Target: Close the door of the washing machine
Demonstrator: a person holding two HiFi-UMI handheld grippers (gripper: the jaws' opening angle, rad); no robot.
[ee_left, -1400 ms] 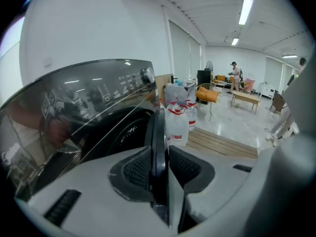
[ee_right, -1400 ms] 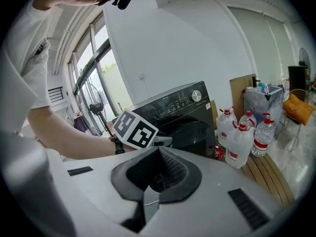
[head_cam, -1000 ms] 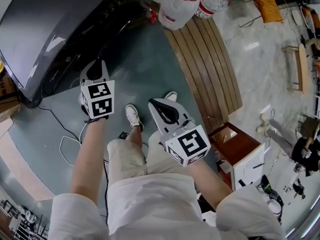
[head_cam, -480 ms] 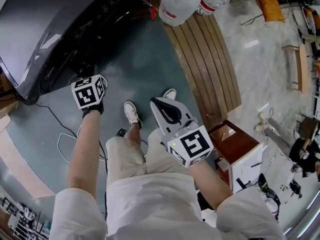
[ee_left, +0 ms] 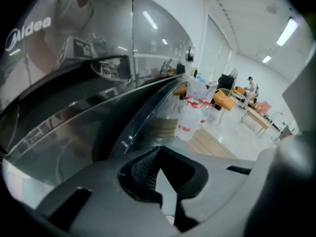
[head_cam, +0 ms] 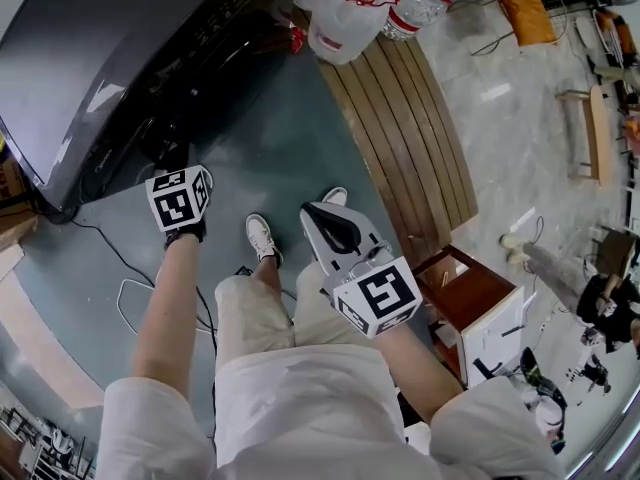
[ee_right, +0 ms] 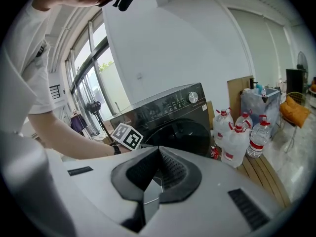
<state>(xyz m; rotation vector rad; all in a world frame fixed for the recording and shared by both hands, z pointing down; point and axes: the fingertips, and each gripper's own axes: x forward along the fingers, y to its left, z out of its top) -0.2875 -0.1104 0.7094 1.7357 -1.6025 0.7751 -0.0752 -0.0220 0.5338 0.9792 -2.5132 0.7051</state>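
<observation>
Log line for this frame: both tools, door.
left tool: shut, empty, close to door | right tool: shut, empty, off the washing machine | door: looks ajar

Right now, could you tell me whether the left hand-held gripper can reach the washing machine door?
Probably yes: the left hand-held gripper, jaws shut and empty, sits right beside the door, and nothing shows between them.

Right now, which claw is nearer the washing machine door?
Left. The left claw is beside the washing machine door; the right claw hangs back over the person's legs.
</observation>
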